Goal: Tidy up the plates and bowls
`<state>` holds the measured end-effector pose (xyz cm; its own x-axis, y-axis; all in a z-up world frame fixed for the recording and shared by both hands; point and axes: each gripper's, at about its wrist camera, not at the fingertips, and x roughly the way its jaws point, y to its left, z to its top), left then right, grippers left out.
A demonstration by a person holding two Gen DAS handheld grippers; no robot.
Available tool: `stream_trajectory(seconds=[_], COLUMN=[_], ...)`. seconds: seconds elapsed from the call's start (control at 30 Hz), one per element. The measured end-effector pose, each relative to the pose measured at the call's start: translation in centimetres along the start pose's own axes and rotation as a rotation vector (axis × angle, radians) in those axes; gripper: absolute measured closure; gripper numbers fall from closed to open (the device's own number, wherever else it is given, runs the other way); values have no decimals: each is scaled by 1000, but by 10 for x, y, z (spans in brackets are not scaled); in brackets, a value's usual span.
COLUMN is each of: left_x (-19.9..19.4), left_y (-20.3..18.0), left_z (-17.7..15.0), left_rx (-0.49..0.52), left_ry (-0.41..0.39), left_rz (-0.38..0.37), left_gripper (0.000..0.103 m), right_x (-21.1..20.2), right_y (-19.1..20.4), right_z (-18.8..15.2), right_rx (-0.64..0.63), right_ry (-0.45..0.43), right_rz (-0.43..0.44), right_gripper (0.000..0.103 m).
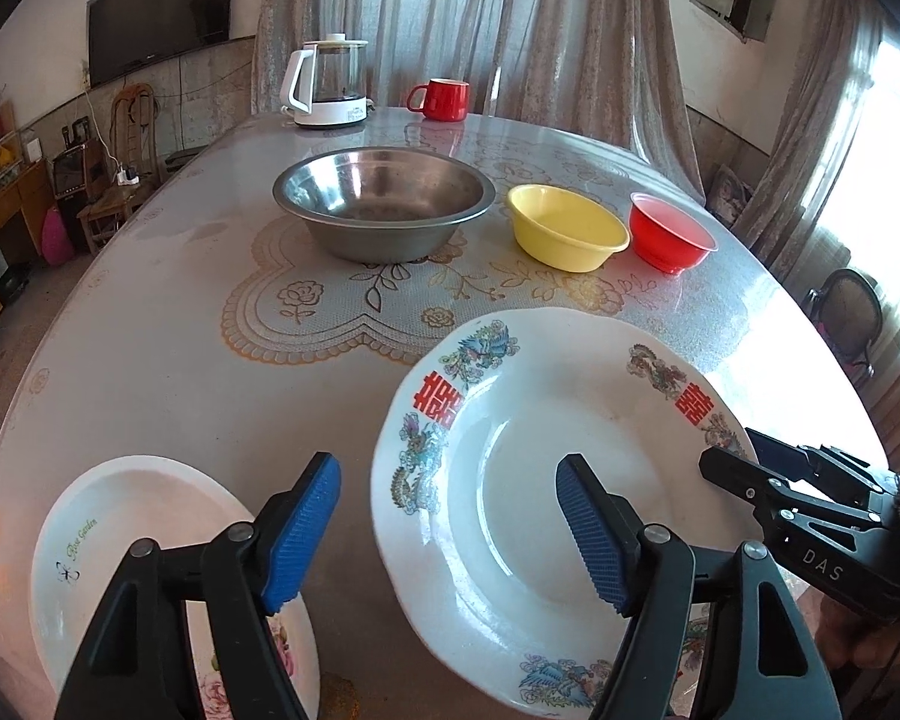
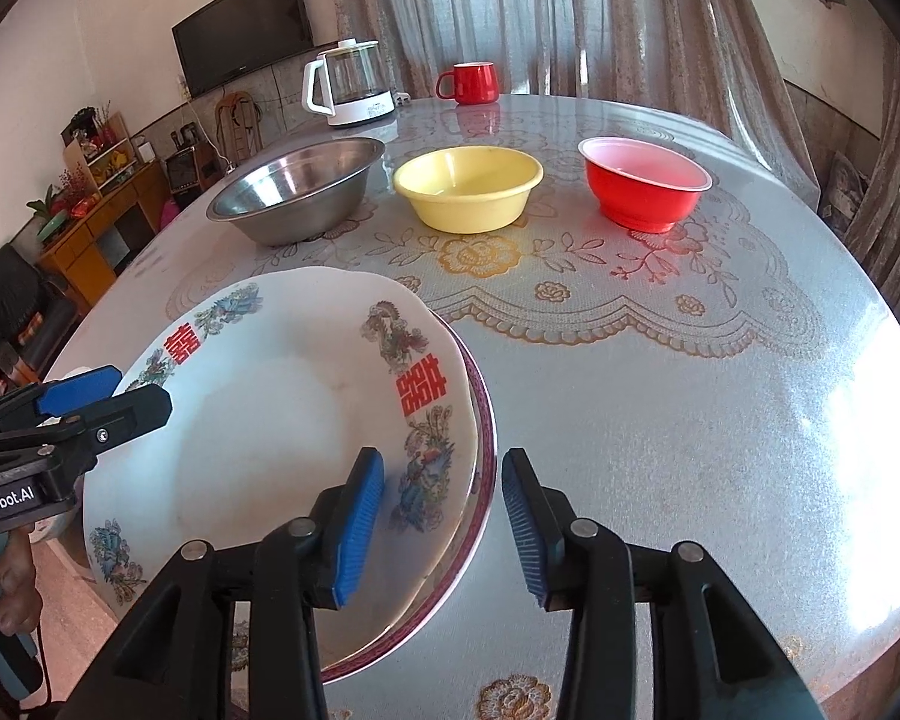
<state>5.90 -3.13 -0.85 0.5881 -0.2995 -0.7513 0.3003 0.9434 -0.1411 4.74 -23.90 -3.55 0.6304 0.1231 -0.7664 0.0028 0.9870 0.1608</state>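
Observation:
A white plate with red characters and bird patterns [image 1: 510, 438] lies near the table's front edge. It rests on a second plate with a purple rim [image 2: 487, 432]. My left gripper [image 1: 447, 534] is open, its blue pads on either side of the top plate's left rim without touching it. My right gripper [image 2: 441, 525] is open too. It straddles the right rims of both plates with a gap at each pad. A smaller white plate with flowers [image 1: 120, 516] lies to the left. Farther back stand a steel bowl [image 1: 384, 204], a yellow bowl [image 1: 564, 228] and a red bowl [image 1: 672, 234].
A glass kettle on a white base [image 1: 330, 84] and a red mug [image 1: 441, 99] stand at the far edge of the round table [image 2: 660, 420]. Curtains hang behind. Furniture and a wall television are off to the left.

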Motion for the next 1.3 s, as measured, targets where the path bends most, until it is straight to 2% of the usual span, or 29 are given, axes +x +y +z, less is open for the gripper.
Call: stream_trajectory(seconds=[0.2, 0.3, 0.47, 0.6, 0.77, 0.87, 0.9, 0.97, 1.1, 1.23, 1.3], left_x=[-15, -26, -45, -63, -85, -91, -91, -88, -78, -65, -62], left_y=[24, 38, 78, 115, 151, 170, 174, 182, 186, 188, 186], left_z=[0, 0, 0, -9, -31, -48, -54, -65, -82, -93, -95], left_rx=[-77, -110, -212, -295, -335, -356, -362, -376, -389, -405, -398], left_ry=[-30, -52, -83, -108, -133, -129, -125, -109, -73, -32, -26], left_rz=[8, 25, 62, 91, 149, 192, 201, 205, 184, 161, 156], left_gripper=[28, 28, 29, 30, 37, 47, 54, 58, 60, 60, 66], right_x=[-15, -24, -33, -35, -24, -13, -10, -2, 13, 19, 24], right_y=[-2, 1, 23, 59, 115, 149, 161, 180, 201, 209, 214], right_z=[4, 8, 17, 21, 19, 15, 12, 5, -7, -13, -15], right_rx=[24, 28, -22, -123, -236, -314, -346, -404, -487, -541, -567], right_ry=[-71, -112, -124, -105, -24, 48, 70, 119, 191, 237, 259], right_rz=[11, 54, 238, 399, 575, 656, 662, 653, 568, 530, 518], right_gripper=[62, 62, 62, 62, 62, 62, 62, 62, 62, 62, 62])
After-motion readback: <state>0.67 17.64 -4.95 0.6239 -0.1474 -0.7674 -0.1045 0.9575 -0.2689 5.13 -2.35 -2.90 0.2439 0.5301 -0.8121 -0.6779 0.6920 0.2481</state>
